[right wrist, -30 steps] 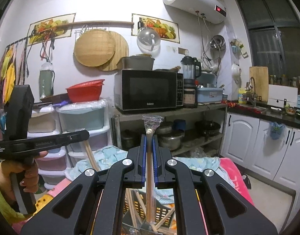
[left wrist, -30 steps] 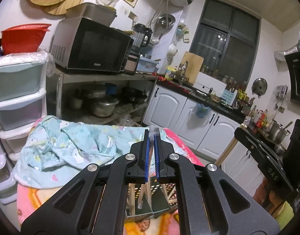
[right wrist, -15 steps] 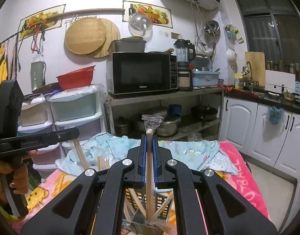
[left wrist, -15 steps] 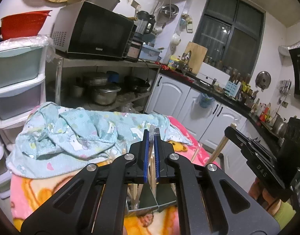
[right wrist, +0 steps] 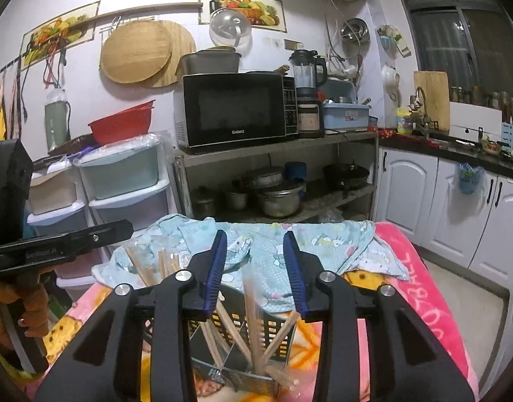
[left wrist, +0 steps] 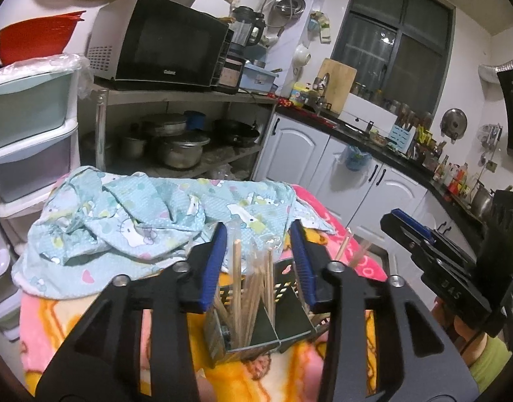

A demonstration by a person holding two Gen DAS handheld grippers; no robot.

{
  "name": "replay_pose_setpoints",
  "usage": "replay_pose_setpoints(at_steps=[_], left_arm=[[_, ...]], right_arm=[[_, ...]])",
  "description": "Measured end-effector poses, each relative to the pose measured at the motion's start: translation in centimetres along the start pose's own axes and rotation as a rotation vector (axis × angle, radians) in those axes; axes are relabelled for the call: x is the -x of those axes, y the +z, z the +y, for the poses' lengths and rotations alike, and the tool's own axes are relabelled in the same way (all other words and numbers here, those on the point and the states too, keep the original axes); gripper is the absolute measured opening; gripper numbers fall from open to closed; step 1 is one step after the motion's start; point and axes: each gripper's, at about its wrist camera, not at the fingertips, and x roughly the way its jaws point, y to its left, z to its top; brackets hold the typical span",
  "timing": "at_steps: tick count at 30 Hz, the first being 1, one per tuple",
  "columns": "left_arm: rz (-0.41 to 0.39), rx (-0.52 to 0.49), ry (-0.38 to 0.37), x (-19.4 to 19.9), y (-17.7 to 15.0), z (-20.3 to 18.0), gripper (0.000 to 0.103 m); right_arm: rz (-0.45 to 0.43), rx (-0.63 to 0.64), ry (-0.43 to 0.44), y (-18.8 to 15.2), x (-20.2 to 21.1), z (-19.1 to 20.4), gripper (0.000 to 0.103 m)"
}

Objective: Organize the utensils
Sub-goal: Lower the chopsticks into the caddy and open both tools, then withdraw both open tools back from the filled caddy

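While both jaws open, chopsticks [left wrist: 253, 288] below them in holder [right wrist: 243, 361], ungripped.

The way down into the black caddy [right wrist: 236, 361] is crowded by upright and leaning chopsticks [left wrist: 253, 288]. Just behind it, the table is taken up by a bunched blue cloth [left wrist: 139, 221]. Open air is left above the chopstick tips.

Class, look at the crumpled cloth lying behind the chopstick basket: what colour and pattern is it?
Light blue with cartoon cat prints and small hearts; the cloth shows best in the left wrist view.
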Motion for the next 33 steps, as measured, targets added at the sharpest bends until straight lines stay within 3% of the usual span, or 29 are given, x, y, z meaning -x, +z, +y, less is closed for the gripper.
replay_pose_setpoints(at_steps=[4,13,19,33], left_arm=[[0.000,0.011,0.011,0.6,0.2,0.2,0.049],[-0.020,0.034,0.043,2.7,0.7,0.3,0.091],[-0.031,0.035,0.105,4.2,0.5,0.2,0.092],[-0.004,0.025,0.107,6.7,-2.6,-0.6,0.092]], right_arm=[[0.005,-0.012,-0.003,-0.1,0.8,-0.1,0.046],[0.008,-0.006,-0.002,-0.3,2.7,0.3,0.060],[0.003,0.004,-0.005,-0.5,4.4,0.8,0.068],[-0.016,0.044,-0.020,-1.9,7.7,2.4,0.083]])
